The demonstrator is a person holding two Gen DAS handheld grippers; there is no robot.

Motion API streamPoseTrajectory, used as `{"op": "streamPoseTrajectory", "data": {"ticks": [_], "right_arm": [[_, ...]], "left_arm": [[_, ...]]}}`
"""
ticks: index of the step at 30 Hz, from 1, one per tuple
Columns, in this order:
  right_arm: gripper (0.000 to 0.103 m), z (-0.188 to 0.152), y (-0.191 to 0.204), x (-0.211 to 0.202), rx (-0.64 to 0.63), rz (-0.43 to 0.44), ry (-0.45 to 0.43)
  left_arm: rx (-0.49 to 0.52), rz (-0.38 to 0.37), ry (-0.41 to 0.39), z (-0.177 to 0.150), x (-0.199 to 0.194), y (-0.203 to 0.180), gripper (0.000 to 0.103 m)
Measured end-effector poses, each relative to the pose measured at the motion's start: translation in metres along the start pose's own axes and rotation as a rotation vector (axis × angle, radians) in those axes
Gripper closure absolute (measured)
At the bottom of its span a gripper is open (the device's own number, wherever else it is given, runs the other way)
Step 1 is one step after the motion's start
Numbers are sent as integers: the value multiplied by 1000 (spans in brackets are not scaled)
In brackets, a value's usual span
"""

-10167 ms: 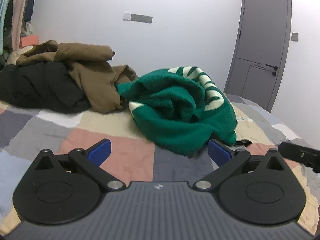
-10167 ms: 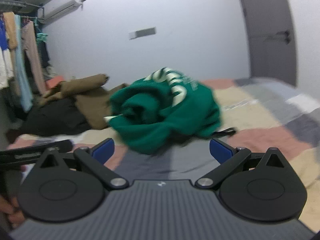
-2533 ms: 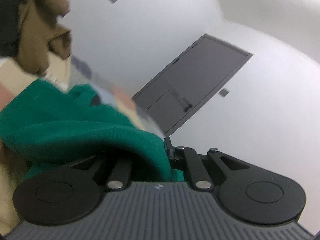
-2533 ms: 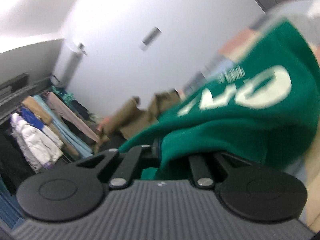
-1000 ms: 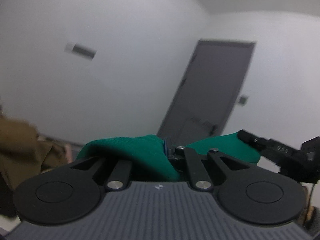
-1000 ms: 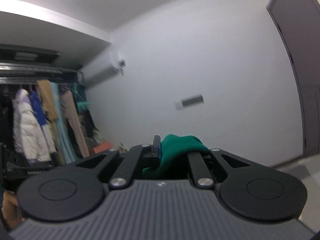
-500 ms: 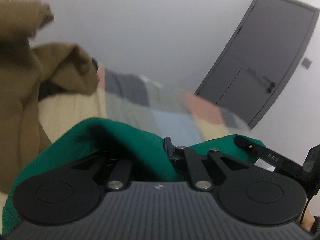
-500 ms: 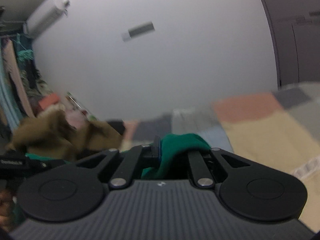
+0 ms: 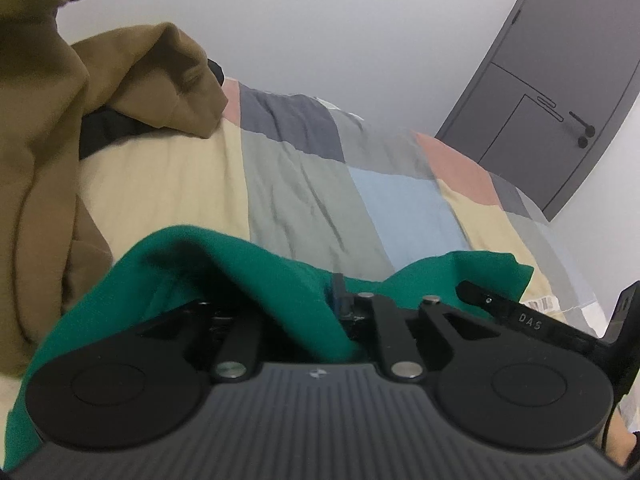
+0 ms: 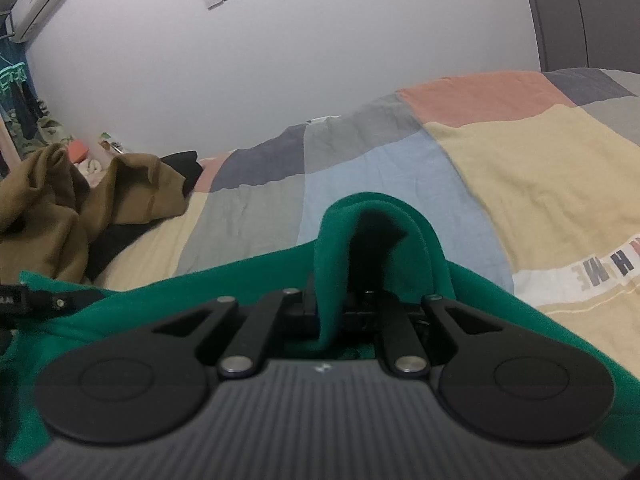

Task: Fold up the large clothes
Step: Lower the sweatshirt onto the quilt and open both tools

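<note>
green sweatshirt (image 9: 256,276) pinched at two points, low over the patchwork bed (image 9: 304,184)

left gripper (image 9: 340,308) and right gripper (image 10: 332,312) each clamp a fold of it, apart, likely to spread it flat for folding; brown garment (image 9: 44,120) is heaped to the left.

The sweater (image 9: 256,264) lies on the bed (image 9: 304,184), right in front of both grippers, with a fold of it between each one's fingers. A pile of clothes (image 9: 60,100) sits at ten o'clock on the bed. The door (image 9: 560,80) stands behind the bed at two o'clock.
</note>
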State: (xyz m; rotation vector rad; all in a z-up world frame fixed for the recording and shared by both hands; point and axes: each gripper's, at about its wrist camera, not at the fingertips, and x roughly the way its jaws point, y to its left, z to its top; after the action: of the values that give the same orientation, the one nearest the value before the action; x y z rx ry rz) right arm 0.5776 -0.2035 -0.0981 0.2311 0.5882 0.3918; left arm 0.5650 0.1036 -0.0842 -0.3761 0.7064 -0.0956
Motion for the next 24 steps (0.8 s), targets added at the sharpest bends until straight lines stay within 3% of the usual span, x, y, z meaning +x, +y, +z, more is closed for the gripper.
{"op": "streamPoseTrajectory", "data": {"ticks": [1,3,5,15,24], "right_arm": [[88,4,2,2,5,-2,6],[57,9,4,-9,19,-11,11],[44,10,8,-28,27,-2,-9],[44,-12,38,-160,13,35,-73],[44,-83,81,-284,-49,91,5]], "left_arm": [[4,7,1,0,-9,-5,71],[7,26,-1,-1,-24,-11,51],[3,20,-9,-4,-46,-15,47],[-26,86,-66,-59,-190,-27,47],[-76,180,-85,-151,-314,-21,47]]}}
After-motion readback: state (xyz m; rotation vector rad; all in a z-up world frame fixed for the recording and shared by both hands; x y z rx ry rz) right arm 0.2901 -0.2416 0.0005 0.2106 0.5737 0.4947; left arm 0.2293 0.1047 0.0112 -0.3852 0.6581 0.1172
